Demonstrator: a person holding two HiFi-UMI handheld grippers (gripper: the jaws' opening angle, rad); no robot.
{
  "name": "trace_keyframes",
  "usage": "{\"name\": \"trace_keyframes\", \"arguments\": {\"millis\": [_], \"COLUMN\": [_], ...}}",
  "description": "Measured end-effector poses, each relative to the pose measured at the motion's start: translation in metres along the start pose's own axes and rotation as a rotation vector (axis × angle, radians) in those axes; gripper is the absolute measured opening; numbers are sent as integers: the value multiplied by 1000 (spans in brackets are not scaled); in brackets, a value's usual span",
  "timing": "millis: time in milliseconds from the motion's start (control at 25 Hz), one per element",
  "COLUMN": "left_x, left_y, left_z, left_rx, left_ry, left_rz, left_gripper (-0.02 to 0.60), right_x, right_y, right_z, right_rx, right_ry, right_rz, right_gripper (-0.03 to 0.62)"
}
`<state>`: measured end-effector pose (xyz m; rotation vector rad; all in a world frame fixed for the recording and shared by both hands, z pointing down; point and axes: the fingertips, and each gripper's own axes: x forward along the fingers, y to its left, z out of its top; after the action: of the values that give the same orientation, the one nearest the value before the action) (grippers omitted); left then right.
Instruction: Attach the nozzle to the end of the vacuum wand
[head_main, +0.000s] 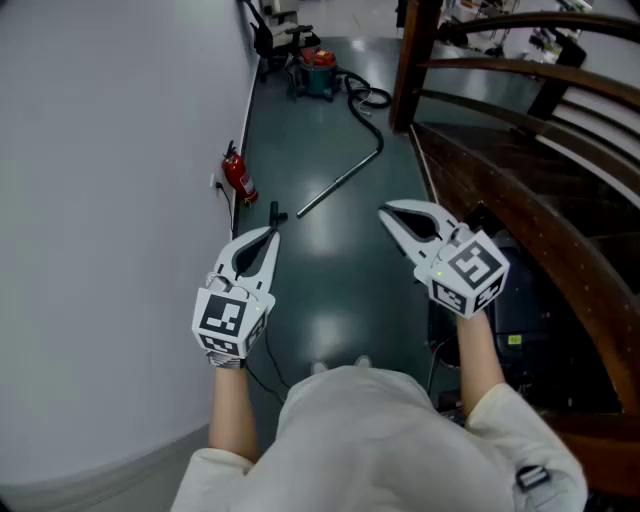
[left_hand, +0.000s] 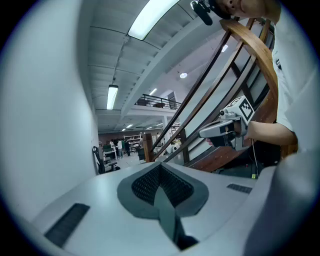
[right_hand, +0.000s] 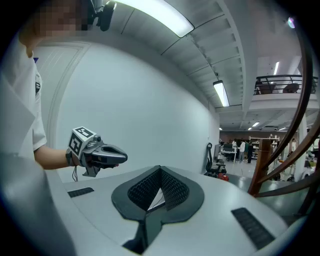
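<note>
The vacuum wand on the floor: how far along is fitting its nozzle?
Nothing looks done: the long grey metal vacuum wand lies on the dark floor, untouched. Nothing is in hand: the left gripper and right gripper are shut and empty. Left: the whole pickup and joining.

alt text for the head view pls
A person holds the left gripper and right gripper, both shut and empty, over a dark floor. Ahead lies a vacuum wand, its hose running to a red vacuum; a fire extinguisher stands by the white wall at left.
</note>
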<state>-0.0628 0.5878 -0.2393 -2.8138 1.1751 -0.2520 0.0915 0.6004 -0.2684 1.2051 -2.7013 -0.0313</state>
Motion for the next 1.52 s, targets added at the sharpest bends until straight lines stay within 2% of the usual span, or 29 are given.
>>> {"name": "trace_keyframes", "arguments": {"millis": [200,440,880,1320,1520], "left_x": [3,5,14,36,40], "left_y": [-1,-5,-16,-60,-74], "left_z": [1,4,8,16,8], "left_rx": [3,7,-25,-2,-5], "left_ry": [2,0,-19,-40,-44], "left_rz": [-1,10,28,73,58], "left_gripper": [-2,-1,0,0,-2], "right_x": [-1,-7,-18,-47,-48], "right_y": [-3,-4,-18,-41,-46], "right_z": [-1,1,-3,-16,-23], "right_rx": [2,61,34,62,57], "right_ry": [-4,-52,-51,-75,-65], "right_rz": [-4,29,28,80,99], "right_gripper": [25,26,26,26,26]}}
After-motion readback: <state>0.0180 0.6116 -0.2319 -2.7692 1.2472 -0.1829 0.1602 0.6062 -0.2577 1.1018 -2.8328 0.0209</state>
